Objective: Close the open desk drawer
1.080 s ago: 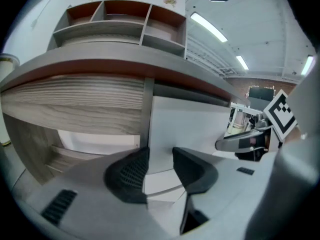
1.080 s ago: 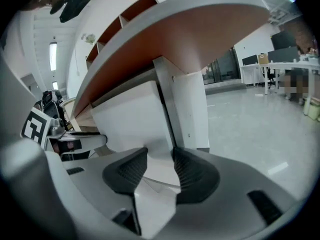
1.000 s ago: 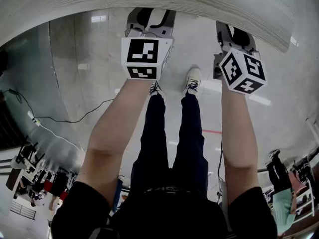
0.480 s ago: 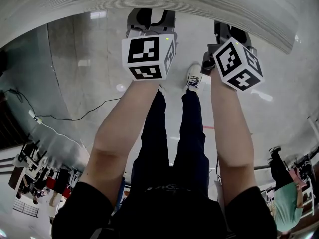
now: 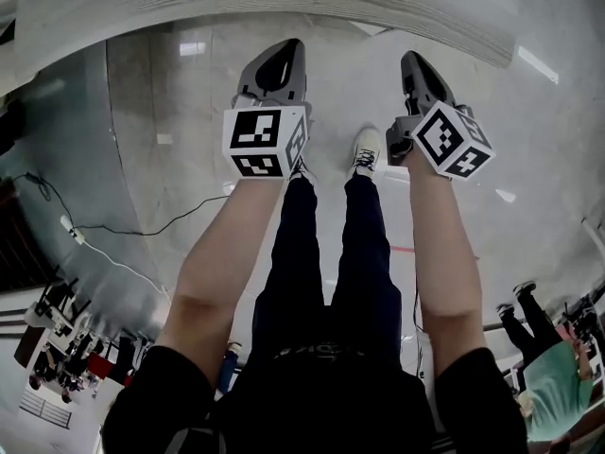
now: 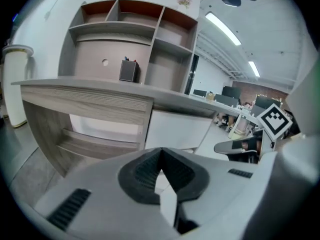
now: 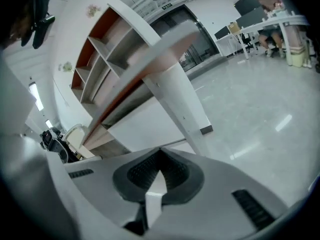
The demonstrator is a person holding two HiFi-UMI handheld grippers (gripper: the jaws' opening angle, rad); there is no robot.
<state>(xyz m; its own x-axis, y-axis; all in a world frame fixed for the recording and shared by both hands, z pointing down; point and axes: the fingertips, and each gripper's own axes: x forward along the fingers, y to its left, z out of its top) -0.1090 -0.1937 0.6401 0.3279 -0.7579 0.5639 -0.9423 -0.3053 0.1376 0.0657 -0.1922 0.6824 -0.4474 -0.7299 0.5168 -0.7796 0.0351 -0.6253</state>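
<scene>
The wood-grain desk top [image 5: 284, 3] curves across the top of the head view. Just short of its near edge, over the floor, hang my left gripper [image 5: 284, 57] and right gripper [image 5: 416, 66]. Both are shut, tips together and empty. In the left gripper view the shut pads [image 6: 161, 156] face the desk's wood-grain front panel [image 6: 85, 104], which sits flush under the top beside a white panel [image 6: 177, 129]. The right gripper view is rolled, so the desk [image 7: 150, 49] slants across it behind the shut right gripper [image 7: 160, 156]. I see no drawer standing out.
A shelf unit [image 6: 125, 29] rises behind the desk, and a black box [image 6: 129, 70] sits on the top. A white bin [image 6: 14, 84] stands at the left. A black cable [image 5: 142, 225] trails on the polished floor. The person's shoes [image 5: 367, 149] are below the grippers.
Both grippers have drawn back from under the desk edge toward the person. Their jaws, open before, are now shut. The right gripper has rolled.
</scene>
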